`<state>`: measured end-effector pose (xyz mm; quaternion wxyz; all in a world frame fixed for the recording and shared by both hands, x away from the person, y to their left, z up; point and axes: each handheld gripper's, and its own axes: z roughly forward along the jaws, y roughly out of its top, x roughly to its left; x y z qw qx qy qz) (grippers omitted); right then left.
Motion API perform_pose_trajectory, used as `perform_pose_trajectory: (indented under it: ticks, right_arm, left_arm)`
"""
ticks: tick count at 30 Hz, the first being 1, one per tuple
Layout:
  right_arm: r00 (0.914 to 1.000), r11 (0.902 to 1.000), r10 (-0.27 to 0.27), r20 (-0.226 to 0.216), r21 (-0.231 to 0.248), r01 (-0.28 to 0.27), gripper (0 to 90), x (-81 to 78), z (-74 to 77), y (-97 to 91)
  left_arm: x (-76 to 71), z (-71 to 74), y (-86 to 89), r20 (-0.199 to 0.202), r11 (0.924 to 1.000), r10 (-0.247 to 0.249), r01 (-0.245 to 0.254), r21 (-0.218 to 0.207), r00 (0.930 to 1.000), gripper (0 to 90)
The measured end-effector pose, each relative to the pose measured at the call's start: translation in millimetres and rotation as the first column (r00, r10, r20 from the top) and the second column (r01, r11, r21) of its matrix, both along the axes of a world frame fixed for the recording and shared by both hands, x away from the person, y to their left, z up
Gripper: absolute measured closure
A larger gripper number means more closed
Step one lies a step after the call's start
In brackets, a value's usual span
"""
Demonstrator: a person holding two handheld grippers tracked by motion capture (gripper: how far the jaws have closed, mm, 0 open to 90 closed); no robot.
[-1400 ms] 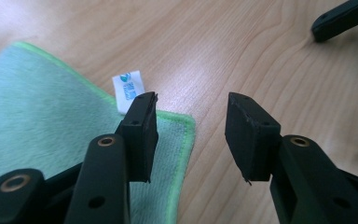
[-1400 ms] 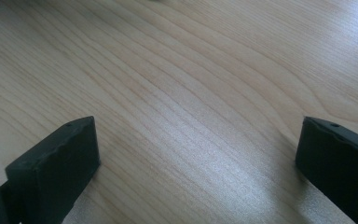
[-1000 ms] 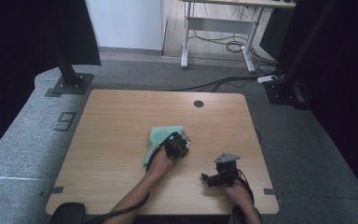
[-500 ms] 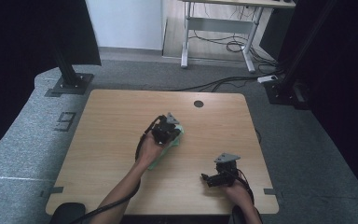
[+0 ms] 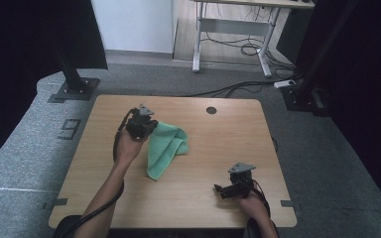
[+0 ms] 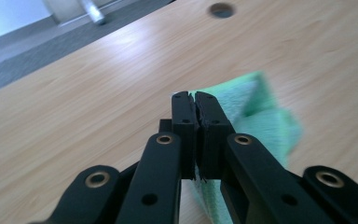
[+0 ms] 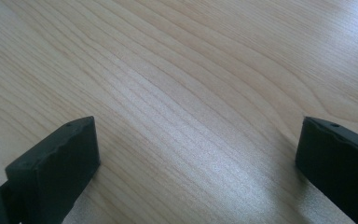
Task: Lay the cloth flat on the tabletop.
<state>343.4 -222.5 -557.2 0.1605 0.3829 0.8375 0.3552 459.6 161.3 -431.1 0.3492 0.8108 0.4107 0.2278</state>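
Observation:
A green cloth [image 5: 167,145] lies partly on the wooden table [image 5: 218,139], one edge lifted at the left of centre. My left gripper [image 5: 148,130] is shut on that edge. In the left gripper view the jaws [image 6: 194,96] are pressed together with the cloth [image 6: 261,116] pinched between them and trailing off to the right. My right gripper [image 5: 219,190] rests low over the table near the front right. In its own view the fingers [image 7: 60,154] stand wide apart over bare wood, with nothing between them.
A round cable hole [image 5: 211,110] sits near the table's far edge. Grey carpet surrounds the table, with black stand bases [image 5: 74,89] at the back left and back right. Cables [image 5: 238,87] run along the floor behind.
My left gripper has moved away from the person and to the left, rising, and pulled the green cloth along so that it now stretches out. The right gripper has stayed put.

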Motion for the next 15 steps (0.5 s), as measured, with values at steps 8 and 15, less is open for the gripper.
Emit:
perform_pose_trajectory:
  ticks: [8,15]
  right_arm:
    - [1.0,1.0,0.001,-0.001,-0.001,-0.001,0.0,0.0,0.1,0.0]
    - [1.0,1.0,0.001,0.0,0.0,-0.001,0.0,0.0,0.0,0.0]
  left_arm:
    - [3.6,-26.8,45.5,-0.042,0.9939,0.11,-0.109,0.015,0.9931,86.5]
    - [-0.9,-48.8,71.4,-0.086,0.9862,0.164,-0.161,0.037,0.9827,85.6]
